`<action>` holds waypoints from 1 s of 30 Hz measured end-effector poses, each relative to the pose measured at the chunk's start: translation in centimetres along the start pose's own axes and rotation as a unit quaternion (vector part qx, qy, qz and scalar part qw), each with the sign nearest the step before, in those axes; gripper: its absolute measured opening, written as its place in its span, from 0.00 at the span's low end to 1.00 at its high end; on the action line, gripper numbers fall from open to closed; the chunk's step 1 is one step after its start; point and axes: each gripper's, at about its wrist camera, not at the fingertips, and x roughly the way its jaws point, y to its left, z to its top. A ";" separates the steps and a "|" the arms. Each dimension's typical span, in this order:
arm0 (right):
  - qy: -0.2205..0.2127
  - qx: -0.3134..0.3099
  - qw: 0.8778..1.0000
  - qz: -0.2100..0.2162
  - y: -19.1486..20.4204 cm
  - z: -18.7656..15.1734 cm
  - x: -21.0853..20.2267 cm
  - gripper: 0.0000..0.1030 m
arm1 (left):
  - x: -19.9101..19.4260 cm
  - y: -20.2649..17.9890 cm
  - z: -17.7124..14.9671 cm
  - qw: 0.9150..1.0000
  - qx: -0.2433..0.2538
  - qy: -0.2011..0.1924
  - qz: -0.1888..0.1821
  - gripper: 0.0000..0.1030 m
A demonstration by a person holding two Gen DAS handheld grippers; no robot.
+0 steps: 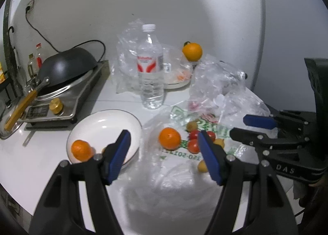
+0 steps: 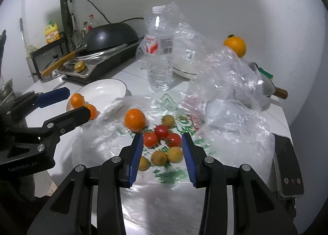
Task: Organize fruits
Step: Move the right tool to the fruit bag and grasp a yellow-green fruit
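Right gripper (image 2: 162, 153) open, tomatoes (image 2: 162, 135) between

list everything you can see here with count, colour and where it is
oranges: four, orange; one on the printed bag, two in the white bowl, one at the back by the wall
tomatoes: three, red, clustered on the bag
small yellow fruits: four, yellow-brown, on the bag around the tomatoes
printed bag: one, clear with green print, spread flat on the table
white bowl: one, left of the bag
water bottle: one, clear, behind the bag
wok: one, black, upside down on the stove
stove: one, steel, back left
left gripper: open, empty
right gripper: open, empty
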 end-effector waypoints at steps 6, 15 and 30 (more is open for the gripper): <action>0.005 0.006 1.000 0.001 -1.5 -0.6 0.3 0.40 | 1.3 -1.6 -0.2 1.000 0.013 0.019 -0.002 0.67; 0.020 0.008 1.000 0.003 -3.1 -1.7 1.0 0.40 | 3.8 -4.4 -1.3 0.997 0.045 0.062 -0.009 0.67; 0.050 0.025 0.998 0.043 -4.2 -2.1 4.6 0.35 | 8.3 -7.4 -3.8 0.982 0.110 0.149 -0.027 0.46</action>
